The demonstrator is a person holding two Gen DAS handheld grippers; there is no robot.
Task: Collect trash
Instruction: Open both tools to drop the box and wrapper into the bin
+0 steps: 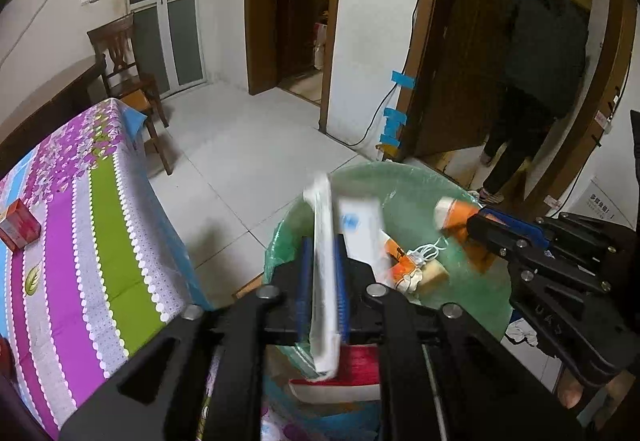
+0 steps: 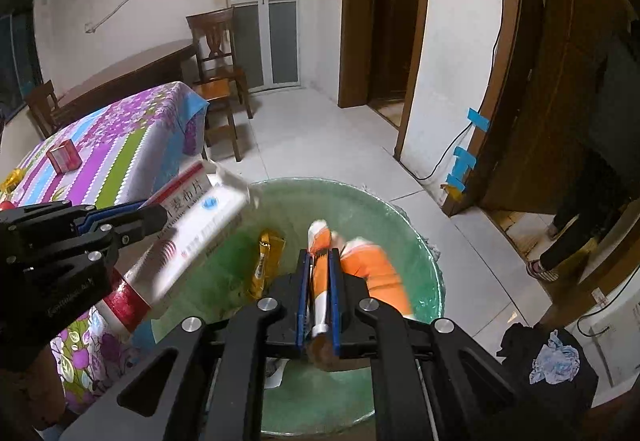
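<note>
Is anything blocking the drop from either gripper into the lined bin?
Nothing visible. The white box in the left gripper and the orange packet in the right gripper both hang over the open green-lined bin.

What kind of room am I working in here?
Most likely a lived-in home's dining or living area: a table with a purple floral tablecloth, a dark wooden dining chair, wooden door frames, and a green-lined trash bin on the tiled floor.
</note>
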